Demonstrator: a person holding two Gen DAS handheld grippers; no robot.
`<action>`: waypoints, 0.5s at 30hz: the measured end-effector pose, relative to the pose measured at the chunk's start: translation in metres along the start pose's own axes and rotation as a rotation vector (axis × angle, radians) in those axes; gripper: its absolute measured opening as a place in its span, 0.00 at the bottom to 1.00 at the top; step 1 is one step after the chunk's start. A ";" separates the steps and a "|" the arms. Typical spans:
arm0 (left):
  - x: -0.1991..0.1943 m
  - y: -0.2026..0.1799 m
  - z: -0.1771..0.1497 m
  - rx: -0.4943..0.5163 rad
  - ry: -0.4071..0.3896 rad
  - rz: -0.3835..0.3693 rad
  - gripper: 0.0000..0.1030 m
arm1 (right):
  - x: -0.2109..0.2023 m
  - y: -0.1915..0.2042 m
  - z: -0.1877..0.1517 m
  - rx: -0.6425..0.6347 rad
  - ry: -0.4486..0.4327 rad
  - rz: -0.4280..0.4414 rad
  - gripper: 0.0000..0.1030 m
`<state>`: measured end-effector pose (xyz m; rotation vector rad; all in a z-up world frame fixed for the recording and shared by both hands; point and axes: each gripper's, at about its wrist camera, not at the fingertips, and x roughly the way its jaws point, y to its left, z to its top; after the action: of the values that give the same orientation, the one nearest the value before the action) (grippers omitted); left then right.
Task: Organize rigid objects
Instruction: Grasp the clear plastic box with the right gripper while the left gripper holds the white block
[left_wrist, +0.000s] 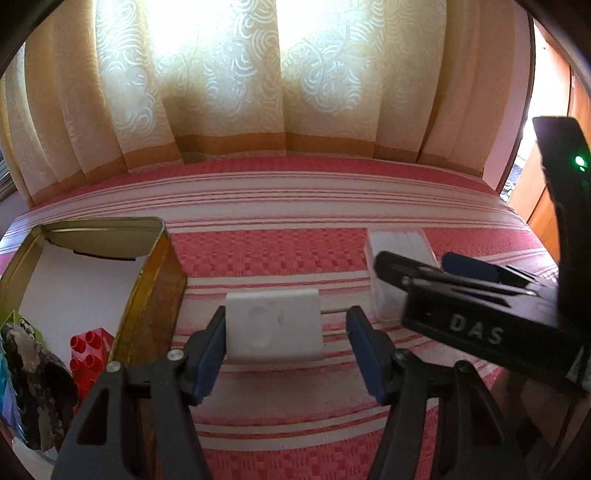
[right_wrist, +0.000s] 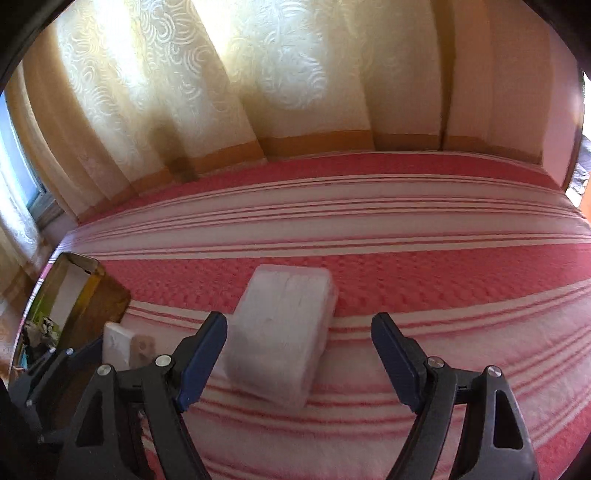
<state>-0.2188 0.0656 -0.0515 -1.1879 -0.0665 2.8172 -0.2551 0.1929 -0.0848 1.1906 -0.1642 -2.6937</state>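
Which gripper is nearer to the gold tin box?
Left. The left gripper sits just right of the gold tin box; the right gripper is farther right.

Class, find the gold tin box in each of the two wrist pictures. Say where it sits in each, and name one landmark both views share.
Left wrist view: the gold tin box fills the left side, open, beside the left tool, with a red brick inside.
Right wrist view: the box is small at the far left edge, behind the small white block.
Shared landmark: the red and white striped cloth.
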 end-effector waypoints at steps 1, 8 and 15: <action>-0.001 0.001 -0.001 -0.001 -0.002 -0.002 0.62 | 0.001 0.001 0.000 -0.002 0.001 -0.002 0.80; -0.004 0.000 -0.002 -0.001 -0.023 0.005 0.62 | -0.004 -0.003 0.000 0.012 0.008 0.000 0.77; -0.003 -0.002 -0.001 0.004 -0.016 0.015 0.62 | 0.002 0.018 0.001 -0.068 0.028 -0.028 0.77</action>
<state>-0.2157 0.0669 -0.0501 -1.1693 -0.0533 2.8386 -0.2547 0.1751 -0.0826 1.2192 -0.0516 -2.6812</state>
